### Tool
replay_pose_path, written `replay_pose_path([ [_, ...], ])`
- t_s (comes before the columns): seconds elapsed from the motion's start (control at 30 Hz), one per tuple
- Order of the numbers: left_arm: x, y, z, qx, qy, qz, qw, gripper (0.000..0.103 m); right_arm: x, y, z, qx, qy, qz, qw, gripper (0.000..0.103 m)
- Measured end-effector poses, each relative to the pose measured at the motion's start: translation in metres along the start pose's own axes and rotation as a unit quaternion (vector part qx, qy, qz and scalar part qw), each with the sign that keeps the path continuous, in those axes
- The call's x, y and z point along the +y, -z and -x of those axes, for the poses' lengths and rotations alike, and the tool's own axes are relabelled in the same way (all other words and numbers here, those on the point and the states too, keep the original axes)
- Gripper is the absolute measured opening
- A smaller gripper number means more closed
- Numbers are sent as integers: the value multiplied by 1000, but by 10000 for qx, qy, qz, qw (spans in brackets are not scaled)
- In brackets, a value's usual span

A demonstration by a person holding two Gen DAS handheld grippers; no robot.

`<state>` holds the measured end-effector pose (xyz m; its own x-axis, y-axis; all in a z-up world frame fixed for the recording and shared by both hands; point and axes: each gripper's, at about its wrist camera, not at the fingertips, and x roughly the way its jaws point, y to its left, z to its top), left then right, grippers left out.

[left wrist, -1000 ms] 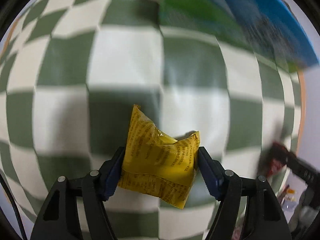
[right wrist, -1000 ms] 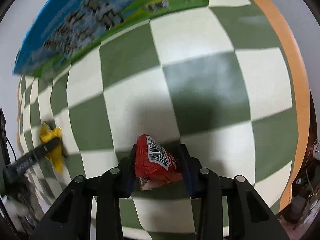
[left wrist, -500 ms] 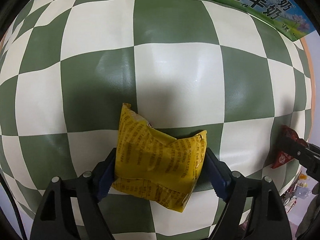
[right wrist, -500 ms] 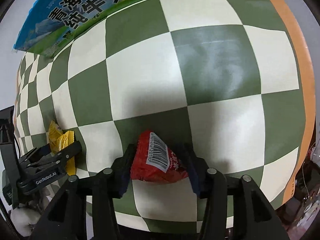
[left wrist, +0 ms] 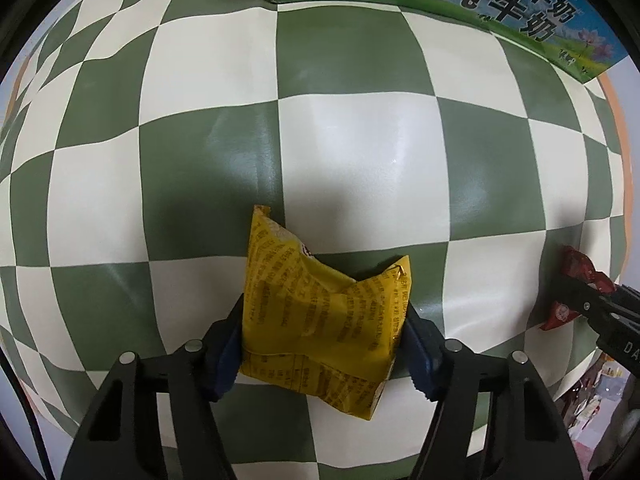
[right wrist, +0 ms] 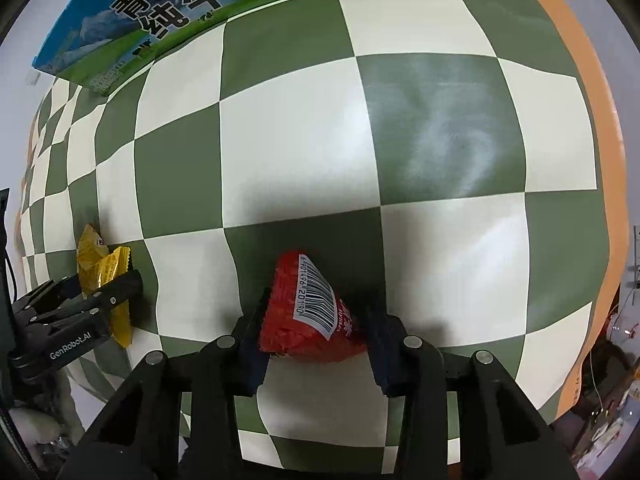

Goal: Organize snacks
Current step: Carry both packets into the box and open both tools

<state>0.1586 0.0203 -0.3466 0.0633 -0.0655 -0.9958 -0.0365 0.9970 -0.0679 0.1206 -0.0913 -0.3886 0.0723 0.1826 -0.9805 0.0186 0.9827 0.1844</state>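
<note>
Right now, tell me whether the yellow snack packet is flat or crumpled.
Crumpled: the yellow snack packet buckles inward in a deep fold between the left gripper, whose jaws are closing.

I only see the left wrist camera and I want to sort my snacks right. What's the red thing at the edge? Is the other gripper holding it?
Observer: Yes. The right gripper has its fingers clamped on both sides of a red snack packet.
Operator: Is there anything printed on it?
Observer: A white barcode label faces the right wrist camera.
Operator: And the milk box at the top, what's written where my picture cuts off?
Observer: The milk box has "100%" printed in small letters above its big black title.
</note>
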Motion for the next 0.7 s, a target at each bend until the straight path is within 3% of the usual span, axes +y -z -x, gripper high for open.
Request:
replay_pose_path([
  [0.13, -1, -3, 16, -22, 139, 46, 9999, 64, 6, 1, 4, -54, -101, -25, 9999, 41],
  [0.23, -3, -8, 31, -96, 288, 59, 9995, 64, -14, 4, 21, -84, -250, -59, 9996, 40],
  [0.43, -20, -24, 84, -469, 733, 4, 9962, 64, -15, -6, 59, -305, -597, -70, 9977, 40],
  [0.7, -31, -85, 161, -1068, 1157, -202, 9873, 64, -15, -62, 155, -976, -1094, 177, 9890, 40],
])
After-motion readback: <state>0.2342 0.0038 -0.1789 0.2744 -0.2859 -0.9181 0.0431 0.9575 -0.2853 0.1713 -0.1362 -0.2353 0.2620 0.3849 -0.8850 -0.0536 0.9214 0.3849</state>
